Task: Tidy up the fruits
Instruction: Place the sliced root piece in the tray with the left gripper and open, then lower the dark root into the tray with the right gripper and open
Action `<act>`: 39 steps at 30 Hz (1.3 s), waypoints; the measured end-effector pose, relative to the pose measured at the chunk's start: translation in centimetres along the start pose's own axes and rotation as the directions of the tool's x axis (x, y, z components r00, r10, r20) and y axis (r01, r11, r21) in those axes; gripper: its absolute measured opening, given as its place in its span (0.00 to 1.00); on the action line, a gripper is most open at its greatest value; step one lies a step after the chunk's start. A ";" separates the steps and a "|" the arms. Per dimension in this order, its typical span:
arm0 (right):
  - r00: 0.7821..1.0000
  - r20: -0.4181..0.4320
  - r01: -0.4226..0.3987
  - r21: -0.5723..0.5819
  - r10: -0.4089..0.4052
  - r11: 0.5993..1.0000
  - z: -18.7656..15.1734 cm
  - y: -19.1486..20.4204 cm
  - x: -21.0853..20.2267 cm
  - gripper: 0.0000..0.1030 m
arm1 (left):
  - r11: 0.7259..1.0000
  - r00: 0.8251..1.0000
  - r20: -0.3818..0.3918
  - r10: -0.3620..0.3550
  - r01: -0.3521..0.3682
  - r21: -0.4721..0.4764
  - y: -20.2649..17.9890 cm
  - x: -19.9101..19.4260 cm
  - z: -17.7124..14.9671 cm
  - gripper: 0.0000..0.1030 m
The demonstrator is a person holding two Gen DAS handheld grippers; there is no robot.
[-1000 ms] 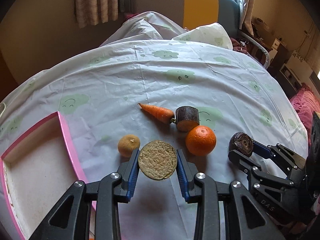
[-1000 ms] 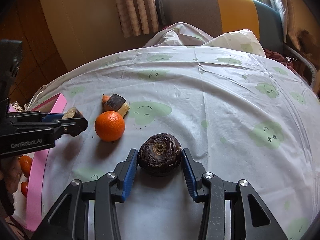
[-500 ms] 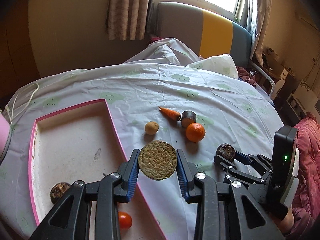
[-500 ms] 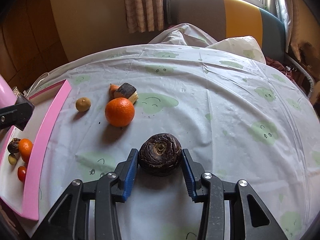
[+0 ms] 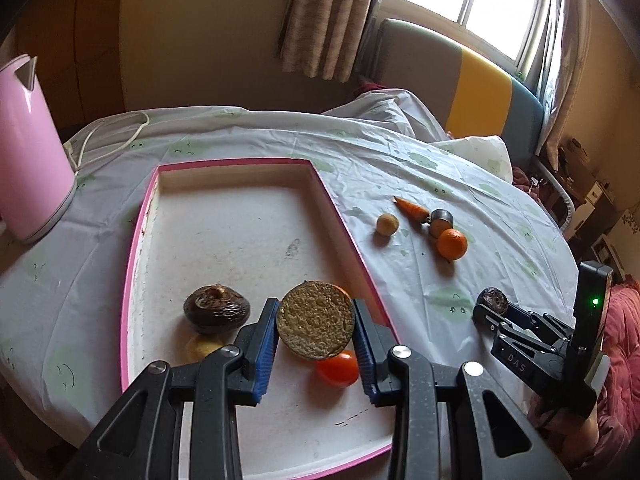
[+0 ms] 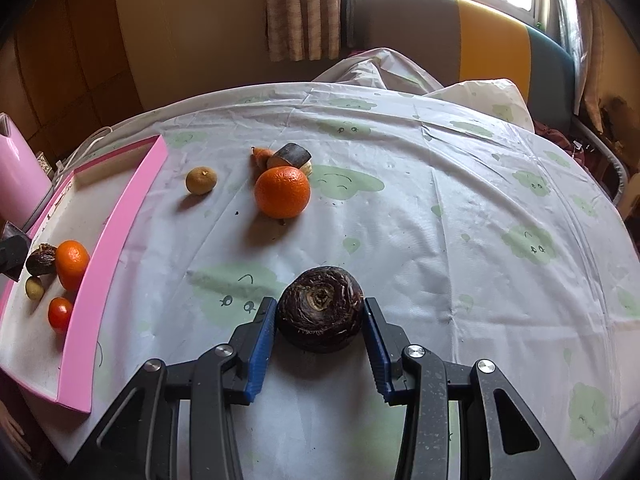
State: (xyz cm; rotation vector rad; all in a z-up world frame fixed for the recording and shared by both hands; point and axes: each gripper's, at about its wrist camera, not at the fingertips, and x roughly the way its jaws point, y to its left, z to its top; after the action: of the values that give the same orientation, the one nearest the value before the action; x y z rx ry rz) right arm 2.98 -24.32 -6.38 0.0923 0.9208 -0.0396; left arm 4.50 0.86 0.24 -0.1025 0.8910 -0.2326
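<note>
The left gripper [image 5: 315, 326] clamps a round tan fruit [image 5: 315, 320] above the pink tray [image 5: 344, 220], while the right gripper [image 6: 320, 320] grips what looks like a dark water chestnut [image 6: 320, 308] over the tablecloth [image 6: 460, 220].

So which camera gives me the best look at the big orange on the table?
The right wrist view: the big orange sits close and unblocked, ahead of the carrot. In the left wrist view the same orange is smaller and off to the right, though still fully visible.

Tangerine [image 5: 342, 290] mostly hidden behind held fruit [image 5: 315, 321], kettle [image 6: 16, 168] cropped
</note>
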 end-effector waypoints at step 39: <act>0.999 -0.013 0.033 -0.027 -0.033 0.999 0.0 0.5 0.2 0.42 | 0.989 0.992 0.021 0.123 -0.121 -0.081 4.2 1.7 2.2 0.43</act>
State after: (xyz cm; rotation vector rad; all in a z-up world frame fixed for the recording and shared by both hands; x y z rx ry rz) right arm 3.18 -23.83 -6.53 0.0526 0.9358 -0.0574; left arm 7.91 4.48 -0.48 -0.1241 0.8775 -0.0820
